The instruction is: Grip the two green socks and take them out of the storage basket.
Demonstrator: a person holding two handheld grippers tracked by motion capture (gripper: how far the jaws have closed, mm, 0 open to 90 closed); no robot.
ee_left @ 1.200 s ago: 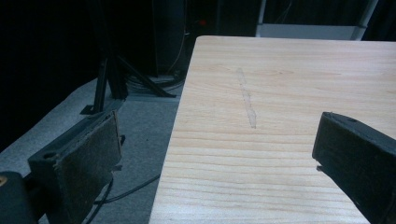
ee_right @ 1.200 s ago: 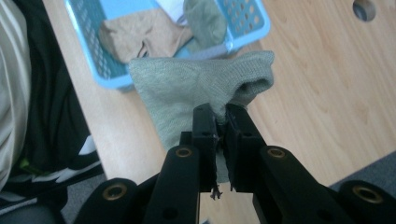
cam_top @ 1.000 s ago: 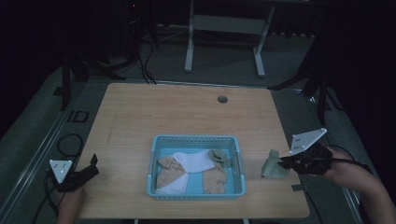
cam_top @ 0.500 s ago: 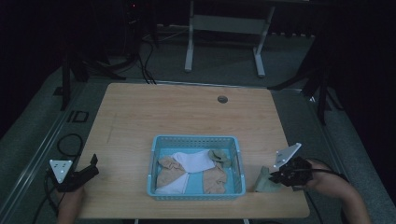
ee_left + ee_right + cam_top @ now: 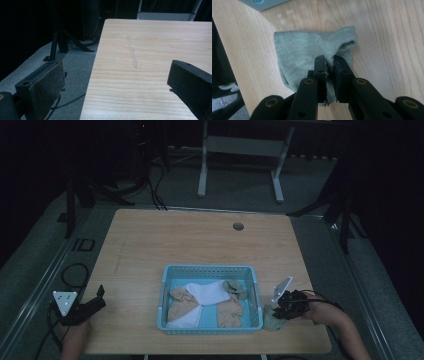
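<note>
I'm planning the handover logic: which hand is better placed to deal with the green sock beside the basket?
Right. The right gripper already pinches the green sock on the table, just right of the blue basket. The left gripper sits open at the table's far left corner.

The right gripper (image 5: 329, 62) pinches a fold of green sock (image 5: 304, 52); sock lies on the table (image 5: 387, 37).

Our light wooden table (image 5: 200, 240) and what lies on it

We see a rectangular tabletop of pale wood grain with a small round grommet hole (image 5: 238, 226) near its far edge. A light blue plastic slatted basket (image 5: 209, 270) stands on it toward the near side. Just beside the basket's right wall, a small grey-green knitted sock (image 5: 307, 53) lies crumpled directly on the wood, near the table's right front corner.
</note>
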